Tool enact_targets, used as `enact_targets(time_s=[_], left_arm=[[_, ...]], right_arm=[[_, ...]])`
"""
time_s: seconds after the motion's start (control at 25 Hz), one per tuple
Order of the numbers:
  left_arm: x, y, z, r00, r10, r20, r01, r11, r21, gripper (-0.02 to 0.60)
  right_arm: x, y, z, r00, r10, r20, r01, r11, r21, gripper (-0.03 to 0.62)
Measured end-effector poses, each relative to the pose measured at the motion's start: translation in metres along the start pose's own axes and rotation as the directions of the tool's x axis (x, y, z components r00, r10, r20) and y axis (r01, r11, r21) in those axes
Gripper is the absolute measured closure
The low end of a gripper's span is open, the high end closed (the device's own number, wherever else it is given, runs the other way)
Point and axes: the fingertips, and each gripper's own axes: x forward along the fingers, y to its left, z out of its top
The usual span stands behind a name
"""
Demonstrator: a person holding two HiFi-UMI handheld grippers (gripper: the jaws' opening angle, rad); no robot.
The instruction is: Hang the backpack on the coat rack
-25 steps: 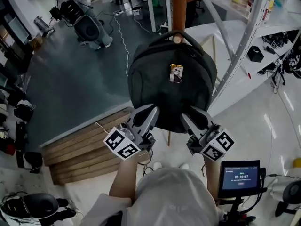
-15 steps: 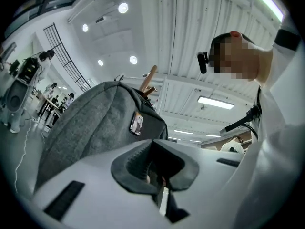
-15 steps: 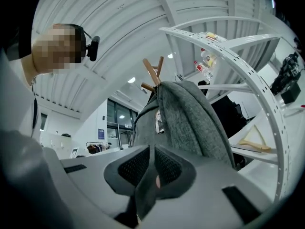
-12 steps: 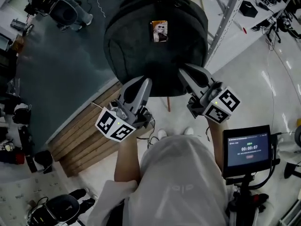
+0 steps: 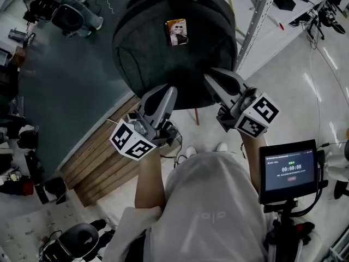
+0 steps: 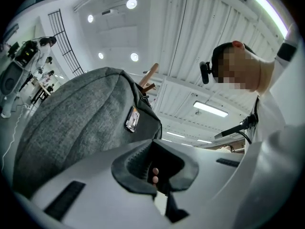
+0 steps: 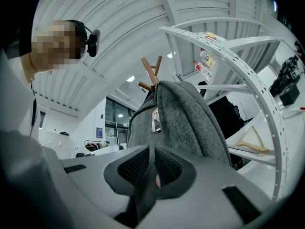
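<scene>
A dark grey backpack (image 5: pixel 163 59) with a small picture tag (image 5: pixel 176 33) hangs from the wooden coat rack (image 7: pixel 151 73), whose pegs show above it in both gripper views. Both grippers sit at its bottom edge. My right gripper (image 5: pixel 214 79) is shut on a fold of grey backpack fabric (image 7: pixel 151 173) that runs up from the jaws into the pack (image 7: pixel 190 118). My left gripper (image 5: pixel 167 94) is shut; the backpack (image 6: pixel 71 128) bulges to its left. I see no fabric between the left pads (image 6: pixel 138 163). A dark strip shows low at their seam.
A wooden stepped platform (image 5: pixel 103 152) lies below left of the pack. A white metal shelving frame (image 5: pixel 256 26) stands to the right. A small screen on a stand (image 5: pixel 288 170) is at my right side. Dark equipment (image 5: pixel 65 15) sits on the floor far left.
The head view has tilted, so pack and rack sit higher in the frame and the peg is cut off. Both grippers stay at the pack's bottom edge, shifted slightly left with it.
</scene>
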Motion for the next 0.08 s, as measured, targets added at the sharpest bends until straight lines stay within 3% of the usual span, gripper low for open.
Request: enact_targets(time_s=[0.08], left_arm=[[0.002, 0.0018, 0.0006, 1.0, -0.001, 0.02, 0.001, 1.0, -0.023, 0.575]], right_arm=[[-0.0012, -0.0029, 0.0005, 1.0, 0.0, 0.002, 0.0, 1.0, 0.009, 0.548]])
